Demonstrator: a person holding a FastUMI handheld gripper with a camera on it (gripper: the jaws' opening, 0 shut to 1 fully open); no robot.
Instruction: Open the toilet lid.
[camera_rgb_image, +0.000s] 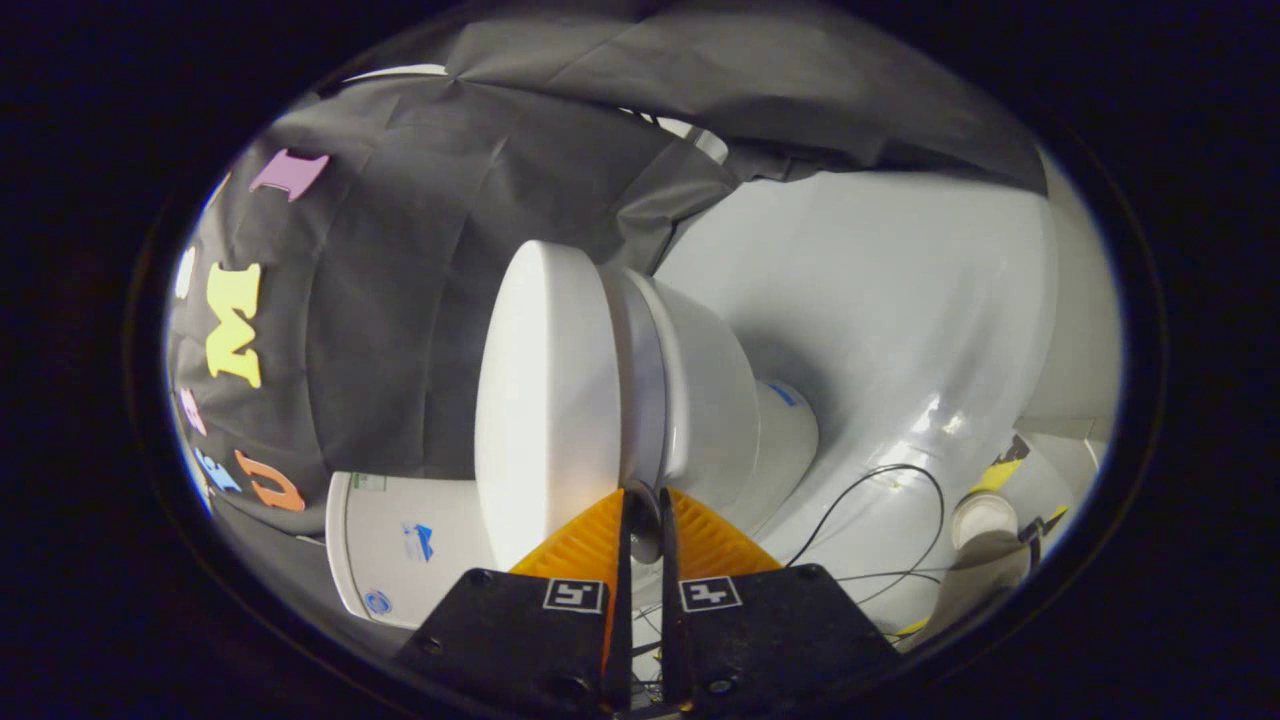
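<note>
The white toilet appears turned on its side in this view. Its lid (545, 400) is a flat oval lying down against the seat (640, 380), with the bowl (710, 400) behind them. My gripper (641, 515) is at the front rim. One orange finger (580, 545) lies on the lid's outer face and the other on the bowl side. The jaws are drawn almost together, and a thin grey strip of the rim shows in the narrow gap between them.
The white tank (400, 545) with blue stickers adjoins the lid's far end. The pedestal (785, 430) stands on a glossy white floor (900, 300). Black cables (880, 500) trail over the floor beside the bowl, near a small white round object (985, 515).
</note>
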